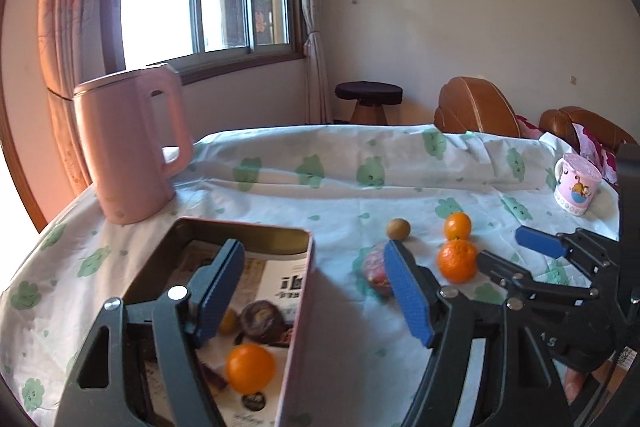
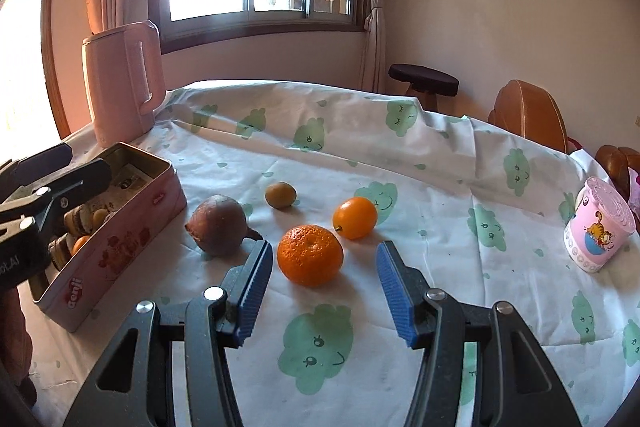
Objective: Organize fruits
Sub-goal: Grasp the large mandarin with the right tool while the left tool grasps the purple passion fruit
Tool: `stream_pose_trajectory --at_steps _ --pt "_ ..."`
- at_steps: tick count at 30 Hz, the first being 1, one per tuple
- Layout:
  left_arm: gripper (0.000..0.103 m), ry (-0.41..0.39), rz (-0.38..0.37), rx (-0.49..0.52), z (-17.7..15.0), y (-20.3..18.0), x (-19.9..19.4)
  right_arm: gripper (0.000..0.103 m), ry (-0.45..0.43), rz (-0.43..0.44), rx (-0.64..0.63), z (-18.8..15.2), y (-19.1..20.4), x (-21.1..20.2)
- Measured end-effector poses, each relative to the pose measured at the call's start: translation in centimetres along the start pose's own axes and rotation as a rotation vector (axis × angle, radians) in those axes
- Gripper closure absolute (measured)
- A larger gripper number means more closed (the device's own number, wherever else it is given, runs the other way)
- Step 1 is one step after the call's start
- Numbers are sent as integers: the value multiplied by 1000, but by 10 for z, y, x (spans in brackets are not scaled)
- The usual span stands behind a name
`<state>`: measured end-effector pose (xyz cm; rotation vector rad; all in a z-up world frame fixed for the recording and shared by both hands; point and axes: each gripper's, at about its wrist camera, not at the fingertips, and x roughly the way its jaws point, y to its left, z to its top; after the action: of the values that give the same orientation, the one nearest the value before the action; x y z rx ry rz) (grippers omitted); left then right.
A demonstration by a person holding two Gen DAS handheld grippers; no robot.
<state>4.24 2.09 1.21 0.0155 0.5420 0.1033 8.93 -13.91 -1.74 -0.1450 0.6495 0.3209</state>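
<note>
A pink tin box (image 1: pixel 298 307) (image 2: pixel 116 251) lies open on the tablecloth and holds an orange fruit (image 1: pixel 250 367) and dark round pieces (image 1: pixel 262 319). My left gripper (image 1: pixel 316 291) is open above the box's right wall, empty. On the cloth lie a mandarin (image 2: pixel 310 255) (image 1: pixel 457 260), a small smooth orange (image 2: pixel 355 217) (image 1: pixel 457 225), a brownish-green fruit (image 2: pixel 281 195) (image 1: pixel 398 228) and a dark reddish fruit (image 2: pixel 218 225) (image 1: pixel 374 267). My right gripper (image 2: pixel 324 293) (image 1: pixel 504 251) is open, empty, just short of the mandarin.
A pink kettle (image 1: pixel 128 143) (image 2: pixel 122 83) stands at the back left behind the box. A pink cartoon cup (image 1: pixel 576 183) (image 2: pixel 600 227) stands at the right. Brown chairs (image 2: pixel 528 115) and a dark stool (image 2: pixel 424 83) stand beyond the table's far edge.
</note>
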Motion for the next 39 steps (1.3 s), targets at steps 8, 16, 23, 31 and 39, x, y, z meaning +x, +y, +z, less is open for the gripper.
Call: stream_pose_trajectory --at_steps 8,16,23,31,39 --pt "28 33 17 11 12 -10 24 47 62 45 46 3 -10 34" --pt "28 51 9 50 14 -26 40 53 147 127 76 3 -13 58" --pt "29 90 -26 99 8 -43 55 54 106 77 99 -3 -29 42" --pt "43 194 -75 129 1 -59 78 54 64 12 137 -7 -51 29" --pt "52 296 -106 121 -8 -59 101 54 56 13 123 -7 -49 25"
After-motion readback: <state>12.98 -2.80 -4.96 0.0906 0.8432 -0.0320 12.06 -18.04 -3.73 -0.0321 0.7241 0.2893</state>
